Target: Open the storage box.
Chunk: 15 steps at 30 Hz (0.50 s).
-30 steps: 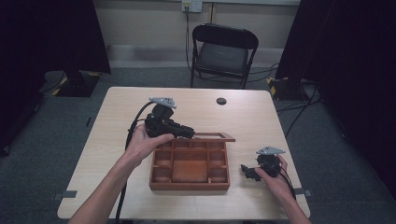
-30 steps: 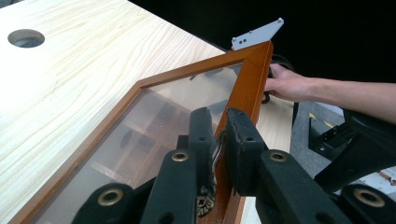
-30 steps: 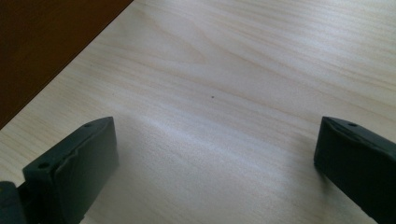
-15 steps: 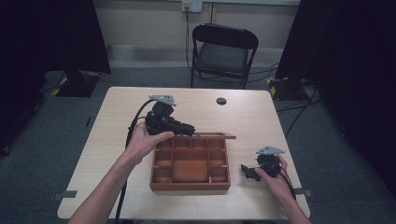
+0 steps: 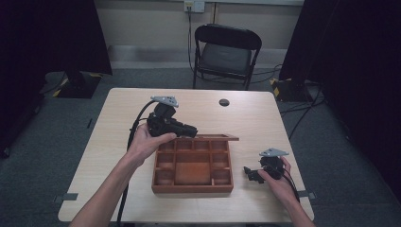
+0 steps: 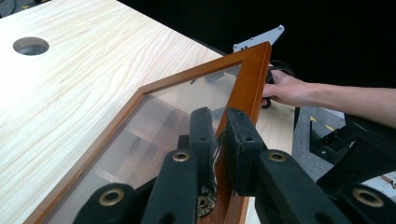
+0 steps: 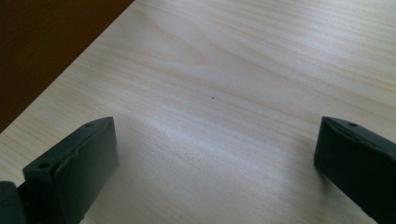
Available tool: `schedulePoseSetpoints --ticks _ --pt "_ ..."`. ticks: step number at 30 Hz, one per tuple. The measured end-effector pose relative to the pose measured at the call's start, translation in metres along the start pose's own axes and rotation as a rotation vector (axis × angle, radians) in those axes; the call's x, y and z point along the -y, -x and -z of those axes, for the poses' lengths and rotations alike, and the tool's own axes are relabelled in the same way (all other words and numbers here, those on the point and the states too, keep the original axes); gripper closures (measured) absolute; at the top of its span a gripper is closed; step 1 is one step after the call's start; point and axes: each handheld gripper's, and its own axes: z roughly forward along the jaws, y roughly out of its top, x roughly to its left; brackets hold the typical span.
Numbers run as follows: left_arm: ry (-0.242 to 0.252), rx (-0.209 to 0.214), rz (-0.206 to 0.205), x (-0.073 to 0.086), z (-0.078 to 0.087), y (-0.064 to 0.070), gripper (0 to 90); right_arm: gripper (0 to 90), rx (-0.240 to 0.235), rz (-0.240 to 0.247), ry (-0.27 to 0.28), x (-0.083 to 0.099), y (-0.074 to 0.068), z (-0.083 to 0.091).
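Observation:
A brown wooden box (image 5: pixel 191 188) with several compartments sits on the table's near half. Its glass lid (image 5: pixel 218 137) with a wooden frame (image 6: pixel 254 79) stands raised at the far side. My left gripper (image 5: pixel 191 130) (image 6: pixel 219 140) is shut on the lid's frame edge and holds it up. My right gripper (image 5: pixel 249 173) (image 7: pixel 215 154) rests low on the table right of the box, open, with bare tabletop between its fingers. The box's side wall (image 7: pixel 42 42) is the dark brown area at the upper left of the right gripper view.
The light wooden table (image 5: pixel 118 137) has a round cable hole (image 5: pixel 224 102) near its far edge. A black folding chair (image 5: pixel 226 52) stands behind the table. The person's right hand (image 6: pixel 287 88) is seen beyond the lid in the left gripper view.
The left gripper and the lid edge it holds have risen very slightly. The right gripper has stayed where it was.

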Motion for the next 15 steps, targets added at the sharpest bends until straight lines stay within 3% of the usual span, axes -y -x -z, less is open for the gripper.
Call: schedulePoseSetpoints --ticks 15 --pt "0.0 -0.002 -0.004 0.0 -0.0001 0.0004 81.6 0.0 0.0 0.0 0.0 0.0 0.0 0.0"
